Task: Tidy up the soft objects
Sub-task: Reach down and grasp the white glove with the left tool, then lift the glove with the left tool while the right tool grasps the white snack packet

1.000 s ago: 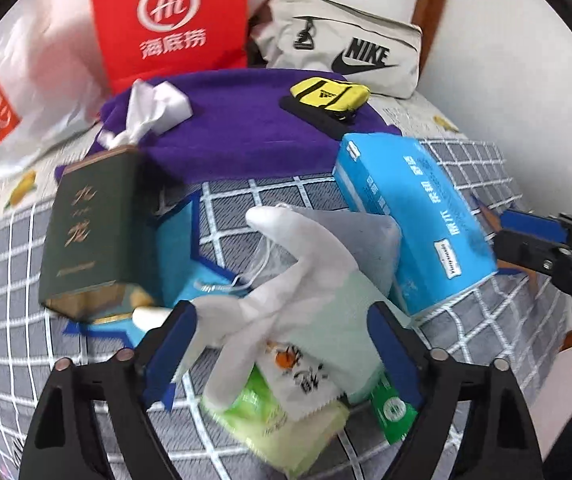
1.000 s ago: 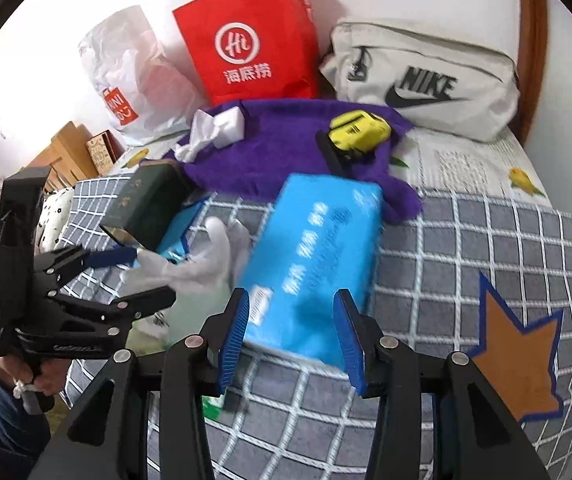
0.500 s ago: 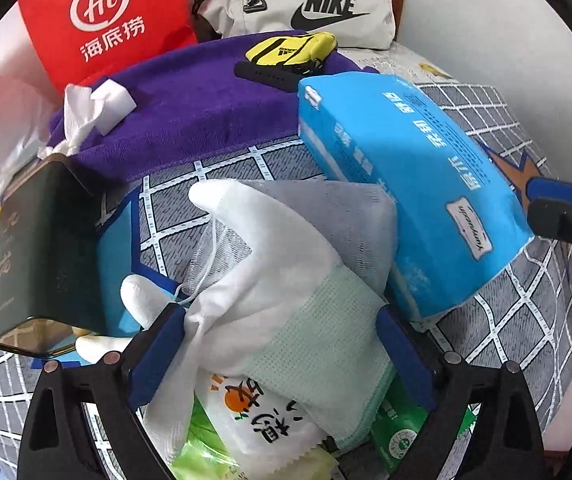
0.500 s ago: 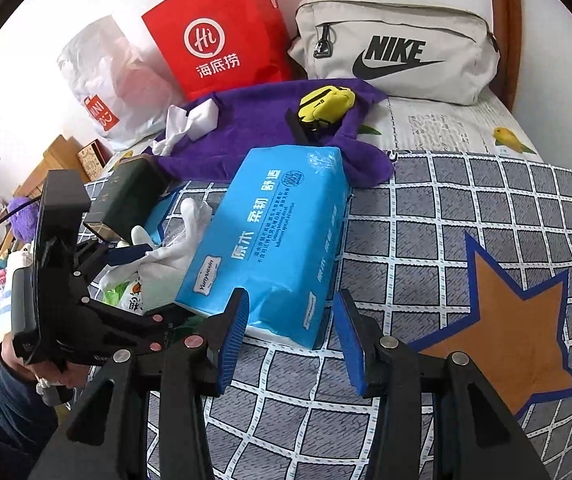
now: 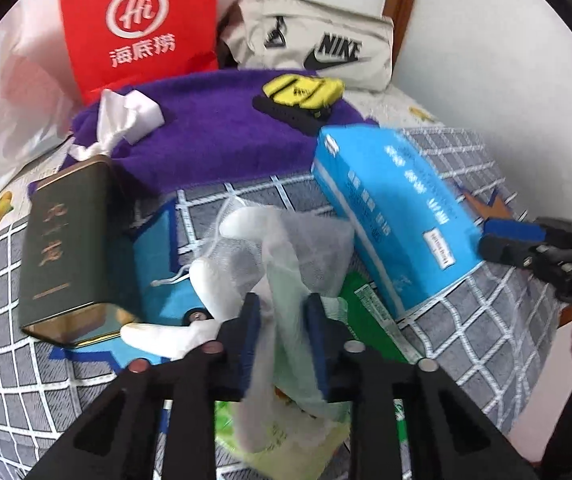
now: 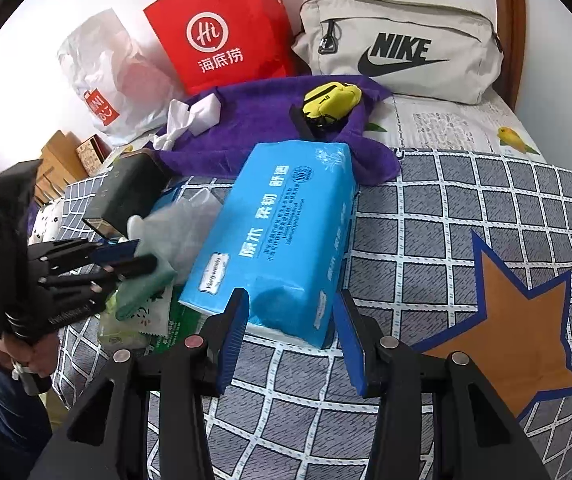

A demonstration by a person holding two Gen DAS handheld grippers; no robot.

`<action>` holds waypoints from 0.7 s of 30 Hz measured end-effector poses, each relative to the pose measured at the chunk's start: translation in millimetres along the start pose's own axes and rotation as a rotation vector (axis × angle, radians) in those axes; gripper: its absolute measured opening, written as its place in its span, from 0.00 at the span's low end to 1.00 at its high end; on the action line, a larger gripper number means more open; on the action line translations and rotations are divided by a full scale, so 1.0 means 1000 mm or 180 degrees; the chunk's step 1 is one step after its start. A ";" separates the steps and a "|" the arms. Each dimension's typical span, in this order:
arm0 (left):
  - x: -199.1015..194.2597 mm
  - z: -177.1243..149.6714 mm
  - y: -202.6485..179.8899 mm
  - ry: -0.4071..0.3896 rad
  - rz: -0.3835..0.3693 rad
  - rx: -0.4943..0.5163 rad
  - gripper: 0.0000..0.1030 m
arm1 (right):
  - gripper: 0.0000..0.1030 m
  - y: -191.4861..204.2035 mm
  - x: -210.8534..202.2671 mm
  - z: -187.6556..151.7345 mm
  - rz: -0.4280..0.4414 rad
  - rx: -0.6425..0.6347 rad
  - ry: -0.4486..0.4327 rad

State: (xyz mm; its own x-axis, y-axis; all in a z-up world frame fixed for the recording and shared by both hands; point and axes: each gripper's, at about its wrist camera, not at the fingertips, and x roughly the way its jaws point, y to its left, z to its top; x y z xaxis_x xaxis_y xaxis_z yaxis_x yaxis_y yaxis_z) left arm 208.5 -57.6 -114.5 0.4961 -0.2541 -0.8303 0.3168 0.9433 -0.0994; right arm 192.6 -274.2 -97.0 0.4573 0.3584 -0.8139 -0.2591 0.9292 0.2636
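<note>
On a bed's grid-patterned quilt point(image 6: 466, 216), my left gripper point(image 5: 282, 332) pinches the white glove point(image 5: 274, 264) just ahead at 12 o'clock. My right gripper point(image 6: 290, 320), half open and empty, faces the blue tissue pack point(image 6: 286, 224), whose long axis runs toward 12. Beyond lie a purple towel point(image 6: 254, 120) and Nike bag point(image 6: 402, 56).

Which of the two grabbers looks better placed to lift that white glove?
Left. The left hand-held gripper is shut on the white glove; the right hand-held gripper is open, facing the blue tissue pack.
</note>
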 end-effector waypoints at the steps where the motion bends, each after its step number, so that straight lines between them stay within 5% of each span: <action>1: -0.005 -0.001 0.006 -0.0033 -0.0023 -0.0068 0.19 | 0.43 0.002 -0.001 0.000 0.0002 -0.0013 -0.0002; 10: -0.041 -0.014 0.033 -0.0227 -0.0013 -0.0282 0.13 | 0.43 0.029 -0.006 -0.007 0.0059 -0.0170 -0.0004; 15: -0.026 -0.022 0.039 -0.0060 -0.0005 -0.0313 0.14 | 0.43 0.040 -0.007 -0.010 0.0125 -0.0234 0.0028; 21: -0.001 -0.029 0.042 0.0055 -0.0006 -0.0401 0.29 | 0.43 0.044 -0.004 -0.014 0.0108 -0.0275 0.0080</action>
State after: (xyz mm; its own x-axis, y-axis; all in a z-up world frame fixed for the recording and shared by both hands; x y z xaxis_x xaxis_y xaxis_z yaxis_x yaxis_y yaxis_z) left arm 197.8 -12.0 -133.8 0.4813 -0.2531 -0.8392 0.2129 0.9625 -0.1681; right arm 167.6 -235.5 -89.2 0.4260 0.3861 -0.8182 -0.3470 0.9049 0.2464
